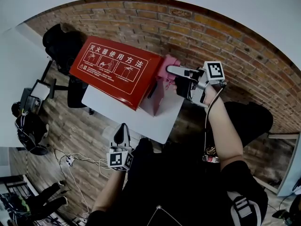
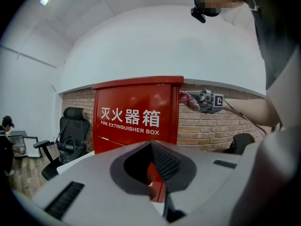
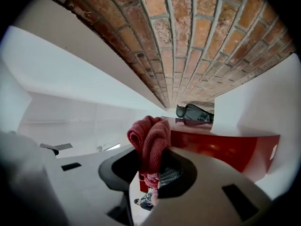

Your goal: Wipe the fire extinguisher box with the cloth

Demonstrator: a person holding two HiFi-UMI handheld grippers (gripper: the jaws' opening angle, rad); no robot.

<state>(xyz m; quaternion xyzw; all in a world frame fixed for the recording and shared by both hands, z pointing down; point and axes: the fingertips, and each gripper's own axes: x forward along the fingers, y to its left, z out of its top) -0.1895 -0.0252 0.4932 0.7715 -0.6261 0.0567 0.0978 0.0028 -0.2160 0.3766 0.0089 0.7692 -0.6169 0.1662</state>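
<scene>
The red fire extinguisher box (image 1: 113, 69) stands on a white table (image 1: 141, 119), its lid with white instruction print facing up. My right gripper (image 1: 171, 72) is shut on a pink-red cloth (image 1: 165, 68) and holds it against the box's top right edge. In the right gripper view the cloth (image 3: 150, 138) bunches out of the jaws over the red box (image 3: 216, 147). My left gripper (image 1: 121, 134) hangs low by the table's near edge, shut with nothing in it. Its own view looks at the box front (image 2: 134, 117), with the cloth (image 2: 186, 98) at the top corner.
A brick wall (image 1: 225, 41) runs behind the box. A black office chair (image 1: 63, 44) stands left of the table. Cables (image 1: 75, 161) lie on the wooden floor. Another person (image 2: 7, 140) sits at a desk far left.
</scene>
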